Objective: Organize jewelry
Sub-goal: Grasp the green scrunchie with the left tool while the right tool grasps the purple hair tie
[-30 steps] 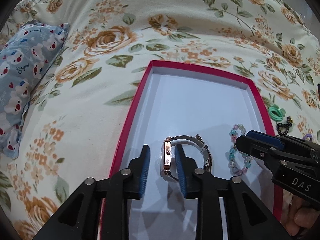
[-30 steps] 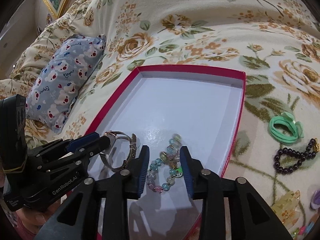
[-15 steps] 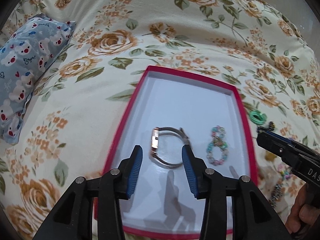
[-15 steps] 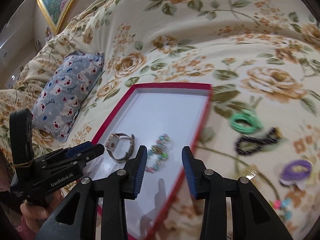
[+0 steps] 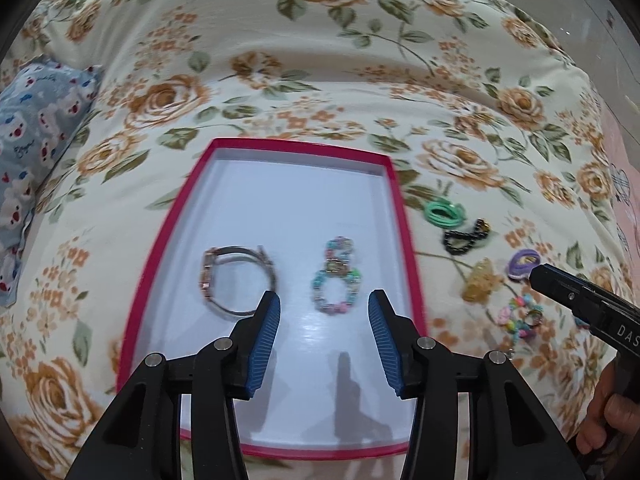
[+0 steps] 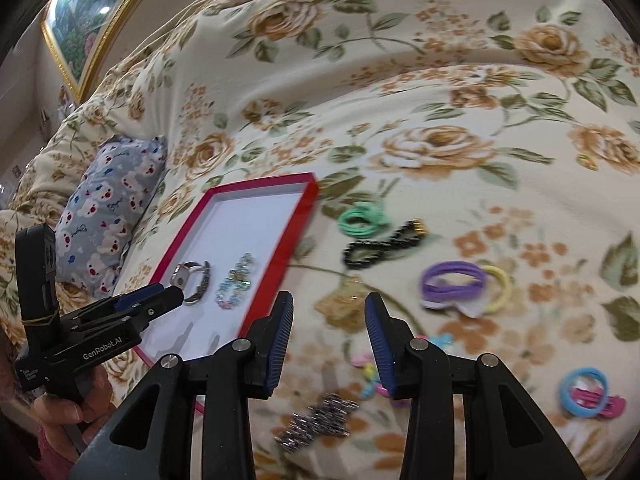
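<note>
Left wrist view: the left tool (image 5: pixel 324 312) hangs over the near half of the shallow red-rimmed box with a white floor (image 5: pixel 404 216), its blue-padded jaws spread wide and holding nothing. Two pieces lie inside the box: one rose-gold wristwatch with a metal mesh band (image 5: pixel 234 280), just left of the left jaw tip, and one pastel beaded bracelet twisted into a figure eight (image 5: pixel 336 278), just beyond the gap between the jaws. Right of the box, on the floral bedspread (image 5: pixel 280 80), lie one green hair tie (image 5: pixel 444 213), one black beaded bracelet (image 5: pixel 466 237), one purple hair tie (image 5: pixel 522 262) and one amber hair clip (image 5: pixel 480 282).

Right wrist view: the right tool (image 6: pixel 328 318) is right of the box, above the bedspread, wide open and empty. The amber clip shows between its jaws; one dark sparkly metal band (image 6: pixel 318 422) lies beneath them, one blue hair tie (image 6: pixel 582 392) further right of the box.
</note>
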Demonstrator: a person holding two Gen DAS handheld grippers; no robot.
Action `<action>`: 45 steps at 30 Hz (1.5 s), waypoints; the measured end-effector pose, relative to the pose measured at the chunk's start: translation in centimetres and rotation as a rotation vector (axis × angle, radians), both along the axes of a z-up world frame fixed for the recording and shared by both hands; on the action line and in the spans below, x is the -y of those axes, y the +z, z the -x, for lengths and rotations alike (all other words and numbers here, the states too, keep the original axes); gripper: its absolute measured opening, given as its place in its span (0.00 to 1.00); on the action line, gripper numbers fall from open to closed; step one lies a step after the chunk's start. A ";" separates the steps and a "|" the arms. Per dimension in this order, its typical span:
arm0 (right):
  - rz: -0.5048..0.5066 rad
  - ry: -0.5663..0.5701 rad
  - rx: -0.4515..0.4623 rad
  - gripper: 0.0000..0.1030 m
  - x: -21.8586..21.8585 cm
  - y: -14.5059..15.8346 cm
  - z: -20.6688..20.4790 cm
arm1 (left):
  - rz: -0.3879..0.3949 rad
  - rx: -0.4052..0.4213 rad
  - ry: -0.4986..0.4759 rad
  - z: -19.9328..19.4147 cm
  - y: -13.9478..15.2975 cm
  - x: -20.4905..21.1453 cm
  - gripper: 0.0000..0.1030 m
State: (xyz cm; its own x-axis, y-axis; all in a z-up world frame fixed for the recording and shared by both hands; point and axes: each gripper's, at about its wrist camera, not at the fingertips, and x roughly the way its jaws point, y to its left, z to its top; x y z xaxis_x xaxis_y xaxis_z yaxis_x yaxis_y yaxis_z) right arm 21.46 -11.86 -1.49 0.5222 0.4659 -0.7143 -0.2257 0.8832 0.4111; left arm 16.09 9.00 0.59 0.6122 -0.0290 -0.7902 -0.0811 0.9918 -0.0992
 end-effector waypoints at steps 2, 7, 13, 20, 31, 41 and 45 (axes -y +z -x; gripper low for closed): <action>0.004 -0.015 0.001 0.39 0.9 0.0 0.2 | -0.002 -0.001 -0.012 -0.2 0.1 0.5 0.45; 0.015 -0.050 -0.001 0.39 3.0 -0.2 0.5 | -0.006 -0.003 -0.046 -0.7 0.3 1.9 0.45; 0.022 -0.090 -0.011 0.39 5.1 -0.7 0.1 | -0.011 -0.007 -0.089 -2.0 0.3 3.4 0.45; 0.027 -0.109 -0.021 0.39 6.3 -1.3 -0.7 | -0.025 -0.011 -0.131 -3.8 0.2 5.1 0.45; 0.035 -0.088 -0.032 0.39 6.3 -2.0 -3.6 | -0.053 -0.028 -0.174 -8.6 -0.9 7.1 0.45; 0.066 -0.046 -0.078 0.39 5.8 -3.5 -5.4 | -0.079 -0.066 -0.223 -13.7 -3.2 8.6 0.45; 0.064 -0.045 -0.095 0.27 6.1 -4.3 -5.0 | -0.079 -0.082 -0.247 -15.6 -4.3 9.6 0.45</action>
